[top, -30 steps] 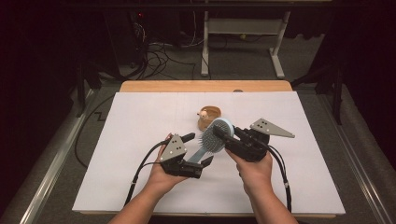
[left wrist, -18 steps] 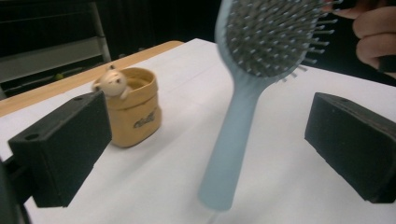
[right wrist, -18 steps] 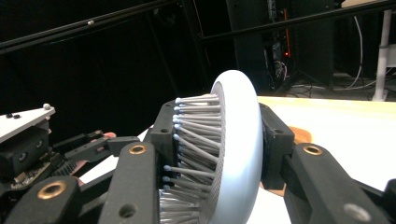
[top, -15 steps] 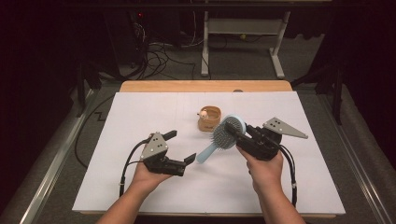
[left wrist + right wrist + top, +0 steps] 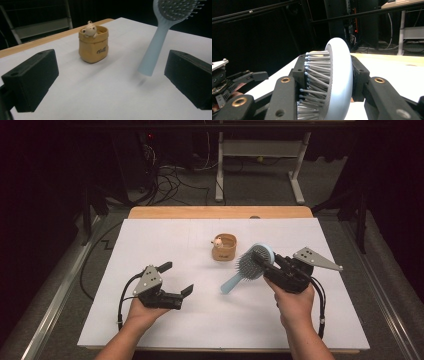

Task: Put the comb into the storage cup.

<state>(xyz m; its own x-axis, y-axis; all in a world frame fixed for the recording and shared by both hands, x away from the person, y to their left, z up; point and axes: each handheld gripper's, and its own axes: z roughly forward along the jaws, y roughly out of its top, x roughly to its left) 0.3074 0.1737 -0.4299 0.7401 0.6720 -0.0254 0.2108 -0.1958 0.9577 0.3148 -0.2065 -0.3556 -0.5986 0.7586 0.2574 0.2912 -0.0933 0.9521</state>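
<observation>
Currently: pale-blue paddle hairbrush (image 5: 252, 262), clamped at its head by the right gripper (image 5: 274, 268), handle slanting down toward the white mat (image 5: 150, 245), just right of the tan bear pouch (image 5: 223, 247). Likely light, rigid plastic, slick; bristles yield. Left gripper (image 5: 176, 279) gapes empty, leftward; the handle is best taken mid-length.

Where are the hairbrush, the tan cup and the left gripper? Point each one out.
hairbrush (image 5: 248, 263): high view, on the bristled head.
tan cup (image 5: 93, 48): left gripper view, on its front wall.
left gripper (image 5: 176, 279): high view, midway between its open jaws.
</observation>
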